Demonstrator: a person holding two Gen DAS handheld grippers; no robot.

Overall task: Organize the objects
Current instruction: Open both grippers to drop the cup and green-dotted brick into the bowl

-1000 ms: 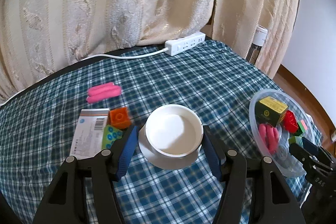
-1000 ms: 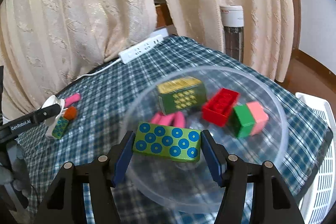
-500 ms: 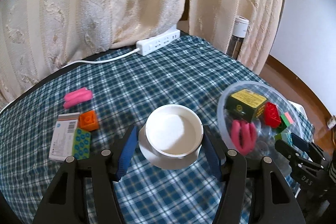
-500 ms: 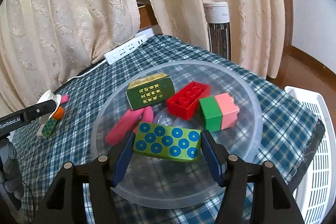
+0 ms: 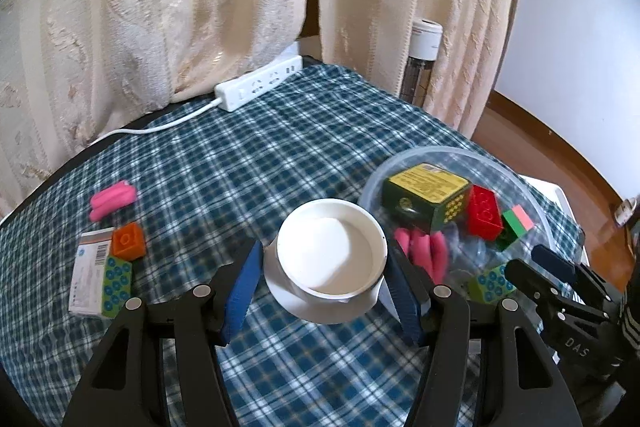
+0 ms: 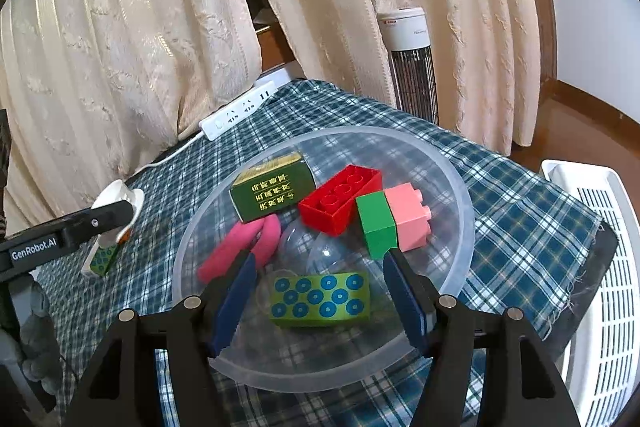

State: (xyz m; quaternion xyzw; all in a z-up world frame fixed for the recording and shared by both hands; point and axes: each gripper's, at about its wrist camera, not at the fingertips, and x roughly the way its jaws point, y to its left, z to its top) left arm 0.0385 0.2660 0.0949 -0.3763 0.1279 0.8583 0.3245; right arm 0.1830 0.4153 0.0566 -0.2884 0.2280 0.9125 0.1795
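Dotted box: a flat green box (image 6: 320,299) printed with blue rings lay on its broad face on the floor of the clear bowl (image 6: 460,187), at the bowl's near side.
Right gripper (image 6: 322,291): its blue-padded fingers stood wide apart on either side of the dotted box, with a gap on each side; it held nothing.
White cup: a round white cup (image 5: 332,255) with a flared white base sat between the fingers of the left gripper (image 5: 322,285).
Left gripper: the pads lay close against the cup's sides; actual contact could not be made out, nor whether the cup rested on the plaid tablecloth (image 5: 256,163).
Bowl contents: away from the dotted box lay a dark green carton (image 6: 274,193) with gold lettering, a red brick (image 6: 340,199), a green-and-pink brick pair (image 6: 394,217) and a pink roll (image 6: 248,247).
Hard to see: the right gripper's own fingers cut off the bowl's near rim; in the left view the dotted box showed only as a corner (image 5: 492,283) behind the right gripper.
Beyond the bowl: well apart from it on the left gripper's far side lay a pink bundle (image 5: 112,199), an orange brick (image 5: 128,241) and a second white carton with a dotted green side (image 5: 100,277); the orange brick touched the carton.
Behind the bowl: a white power strip (image 5: 258,87) lay at the cloth's far edge, under cream curtains (image 5: 160,7).
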